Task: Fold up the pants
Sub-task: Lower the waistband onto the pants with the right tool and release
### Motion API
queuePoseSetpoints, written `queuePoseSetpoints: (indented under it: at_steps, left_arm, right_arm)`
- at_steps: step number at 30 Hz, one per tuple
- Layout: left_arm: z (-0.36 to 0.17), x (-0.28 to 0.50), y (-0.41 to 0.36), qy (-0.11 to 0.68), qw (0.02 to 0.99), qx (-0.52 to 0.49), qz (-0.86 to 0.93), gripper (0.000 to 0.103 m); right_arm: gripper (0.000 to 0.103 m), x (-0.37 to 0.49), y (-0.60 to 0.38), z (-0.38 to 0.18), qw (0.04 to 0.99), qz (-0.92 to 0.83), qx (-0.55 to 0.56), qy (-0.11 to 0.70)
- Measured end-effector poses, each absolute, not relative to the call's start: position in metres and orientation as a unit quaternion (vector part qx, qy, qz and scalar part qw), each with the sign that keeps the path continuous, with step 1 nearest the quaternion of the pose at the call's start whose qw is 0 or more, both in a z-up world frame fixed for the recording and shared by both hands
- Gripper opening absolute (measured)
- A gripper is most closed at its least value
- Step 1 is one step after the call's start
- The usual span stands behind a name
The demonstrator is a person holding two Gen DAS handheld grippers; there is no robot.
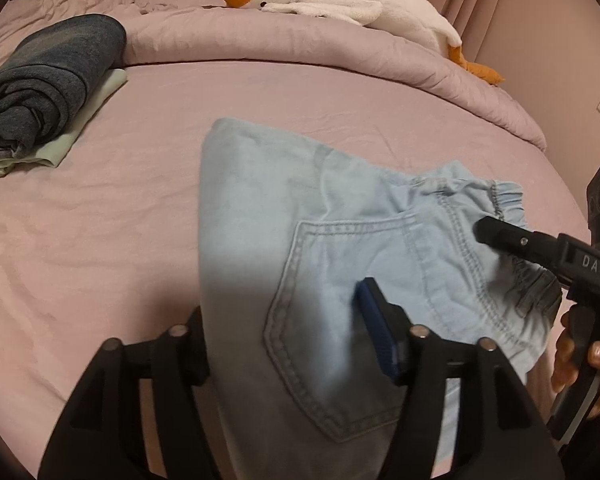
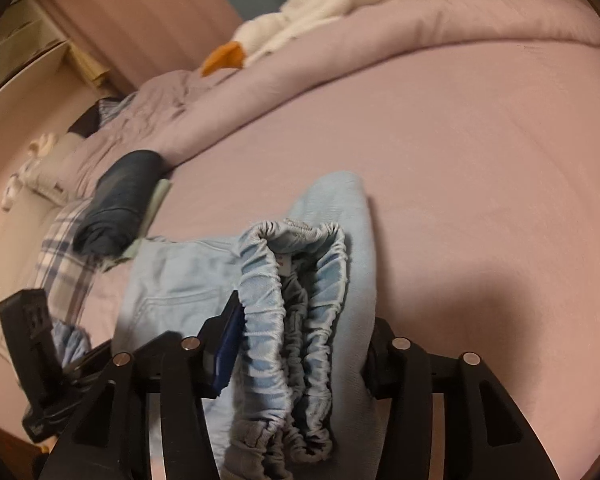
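Observation:
Light blue denim pants [image 1: 284, 216] lie partly folded on the pink bed sheet, back pocket up. My left gripper [image 1: 288, 332] has its jaws wide apart with the pants fabric between them, near the pocket. My right gripper [image 2: 296, 340] also stands wide, its jaws on either side of the bunched elastic waistband [image 2: 292, 272]. The right gripper also shows in the left wrist view [image 1: 512, 240], at the waistband on the right. Whether either gripper pinches the cloth cannot be told.
A folded dark blue garment [image 1: 48, 80] on pale green cloth lies at the left of the bed. A white goose plush [image 1: 340, 0] rests on the rolled pink duvet [image 1: 300, 44] at the back. Plaid cloth [image 2: 64, 256] lies near the bed's left edge.

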State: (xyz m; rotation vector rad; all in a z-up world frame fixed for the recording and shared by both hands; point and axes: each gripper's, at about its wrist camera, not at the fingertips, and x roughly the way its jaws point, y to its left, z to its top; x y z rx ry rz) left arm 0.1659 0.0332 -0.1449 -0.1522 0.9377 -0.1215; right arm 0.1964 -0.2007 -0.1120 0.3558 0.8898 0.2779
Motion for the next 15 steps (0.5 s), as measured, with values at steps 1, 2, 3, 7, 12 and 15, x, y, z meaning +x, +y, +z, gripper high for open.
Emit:
queuePoseSetpoints:
  at_steps: [1, 2, 3, 7, 12, 15]
  left_arm:
    - [-0.147, 0.165, 0.035, 0.452, 0.887, -0.073, -0.057, 0.068]
    - [-0.148, 0.164, 0.037, 0.452, 0.887, -0.074, -0.057, 0.071]
    - [-0.149, 0.163, 0.039, 0.452, 0.887, -0.075, -0.056, 0.072]
    - [-0.146, 0.156, 0.042, 0.45, 0.889, -0.071, -0.052, 0.072]
    - [-0.144, 0.144, 0.046, 0.446, 0.891, -0.069, -0.05, 0.07]
    - [-0.148, 0.138, 0.047, 0.444, 0.892, -0.071, -0.053, 0.072]
  right_arm:
    - [0.054, 0.196, -0.203, -0.114, 0.877, 0.13, 0.173, 0.429]
    - [0.055, 0.196, -0.205, -0.116, 0.877, 0.129, 0.174, 0.43]
    - [0.055, 0.195, -0.206, -0.117, 0.876, 0.13, 0.175, 0.43]
    - [0.056, 0.193, -0.204, -0.115, 0.877, 0.13, 0.171, 0.429]
    - [0.056, 0.181, -0.206, -0.106, 0.881, 0.134, 0.171, 0.42]
    - [0.056, 0.17, -0.207, -0.106, 0.886, 0.131, 0.149, 0.419]
